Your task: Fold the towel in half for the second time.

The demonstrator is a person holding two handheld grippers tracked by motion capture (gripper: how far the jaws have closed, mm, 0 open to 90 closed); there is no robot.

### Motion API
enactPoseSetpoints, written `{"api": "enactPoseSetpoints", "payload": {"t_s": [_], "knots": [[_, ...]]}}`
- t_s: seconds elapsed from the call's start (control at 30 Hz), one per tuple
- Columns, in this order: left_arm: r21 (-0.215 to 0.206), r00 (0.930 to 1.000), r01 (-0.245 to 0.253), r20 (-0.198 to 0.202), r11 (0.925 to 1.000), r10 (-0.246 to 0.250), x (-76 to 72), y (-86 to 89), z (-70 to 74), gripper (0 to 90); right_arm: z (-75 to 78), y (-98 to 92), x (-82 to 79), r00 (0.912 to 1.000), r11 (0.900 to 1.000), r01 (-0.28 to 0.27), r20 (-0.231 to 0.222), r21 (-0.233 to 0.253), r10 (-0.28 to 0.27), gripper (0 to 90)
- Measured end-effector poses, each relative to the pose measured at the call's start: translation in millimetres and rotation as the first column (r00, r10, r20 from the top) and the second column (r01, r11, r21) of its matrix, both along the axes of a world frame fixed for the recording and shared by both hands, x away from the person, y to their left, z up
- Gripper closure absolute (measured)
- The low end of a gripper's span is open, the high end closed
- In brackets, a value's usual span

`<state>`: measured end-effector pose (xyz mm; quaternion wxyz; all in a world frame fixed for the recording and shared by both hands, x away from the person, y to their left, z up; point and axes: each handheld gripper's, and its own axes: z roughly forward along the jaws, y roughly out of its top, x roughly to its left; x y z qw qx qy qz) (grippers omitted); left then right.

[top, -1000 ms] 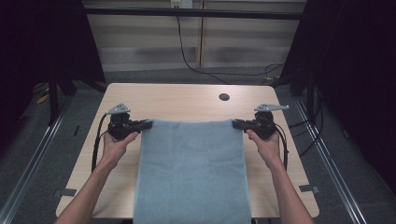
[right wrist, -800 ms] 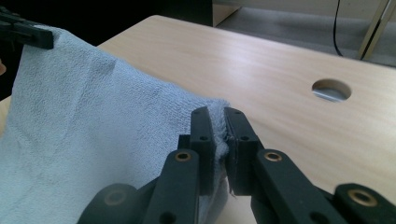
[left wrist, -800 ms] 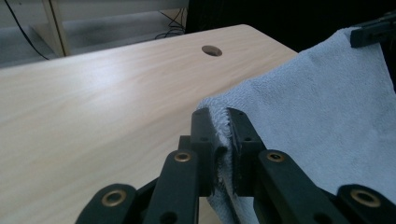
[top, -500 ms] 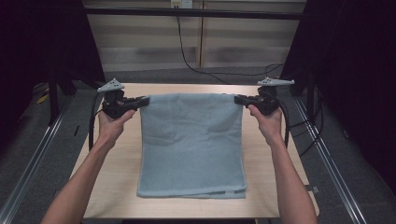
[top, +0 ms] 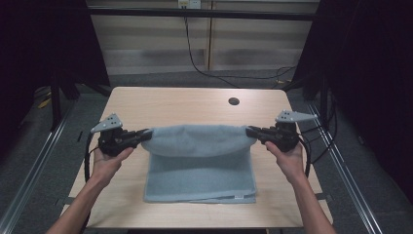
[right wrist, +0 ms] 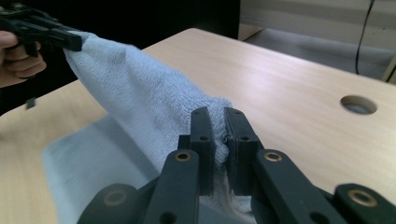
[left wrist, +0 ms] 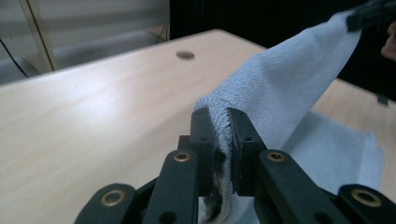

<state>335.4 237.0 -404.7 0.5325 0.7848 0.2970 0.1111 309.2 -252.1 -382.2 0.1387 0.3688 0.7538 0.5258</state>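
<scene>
- Both forearms come in from the near edge, hands level, spread apart over the light wooden table [top: 146, 105] w/ its round cable hole [top: 234, 101].
- Left gripper [top: 144, 135] points inward to table centre; right gripper [top: 251, 132] mirrors it.
- Pale blue terry towel [top: 199, 165]: far edge lifted and stretched between the grippers, sagging a bit mid-span; near part lies flat on the table.
- Left jaws clamped narrow on one lifted towel corner; right jaws same on the other corner.

High view looks down from above; both gripper views sit low and close, sharing the towel [top: 197, 161] and tabletop [top: 185, 105].
</scene>
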Motion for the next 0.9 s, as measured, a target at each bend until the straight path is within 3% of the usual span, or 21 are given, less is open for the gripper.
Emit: {"api": "enactPoseSetpoints", "payload": {"t_s": [0.2, 0.27, 0.43, 0.53, 0.6, 0.7, 0.8, 0.83, 0.9], "knots": [[0.007, 0.9982, 0.035, -0.048, 0.9994, -0.035, -34.4, 4.5, -26.8, 81.2, -21.7, 2.7, -33.7, 0.9987, 0.999, -0.031, -0.042, -0.014, 0.031, 82.5], [0.021, 0.9986, 0.021, -0.049, 0.9996, -0.020, -44.7, 5.4, -35.3, 80.6, -33.0, 3.2, -44.3, 0.9972, 0.999, -0.033, -0.068, -0.021, 0.032, 81.9], [0.042, 0.9927, 0.047, -0.113, 0.9980, -0.041, -63.1, 8.5, -61.8, 78.8, -56.9, 0.0, -65.2, 0.9902, 0.998, -0.046, -0.134, -0.040, 0.041, 79.5], [0.021, 0.9873, 0.060, -0.148, 0.9979, -0.057, -73.7, 13.0, -67.2, 74.8, -66.3, -2.3, -78.4, 0.9855, 0.997, -0.065, -0.159, -0.036, 0.058, 76.0], [0.000, 0.9887, 0.068, -0.134, 0.9977, -0.067, -78.9, 15.2, -63.1, 70.2, -67.3, -4.8, -86.4, 0.9855, 0.997, -0.066, -0.159, -0.028, 0.061, 73.5], [-0.049, 0.9918, 0.044, -0.118, 0.9978, -0.050, -80.1, 19.3, -55.4, 61.7, -61.9, -13.8, -94.4, 0.9915, 0.999, -0.040, -0.123, 0.015, 0.042, 69.3], [-0.020, 0.9936, -0.005, -0.113, 0.9998, 0.003, -69.6, 19.8, -55.7, 55.9, -57.6, -19.7, -92.4, 0.9950, 1.000, 0.008, -0.099, 0.019, -0.006, 66.9], [-0.019, 0.9911, -0.046, -0.126, 0.9988, 0.043, -63.1, 21.5, -58.2, 53.2, -58.2, -20.6, -90.3, 0.9952, 1.000, 0.021, -0.095, 0.021, -0.019, 65.6], [-0.030, 0.9868, -0.072, -0.148, 0.9970, 0.066, -54.3, 26.1, -63.0, 48.6, -62.3, -21.7, -85.2, 0.9929, 0.996, 0.084, -0.085, 0.019, -0.082, 60.3]]}}
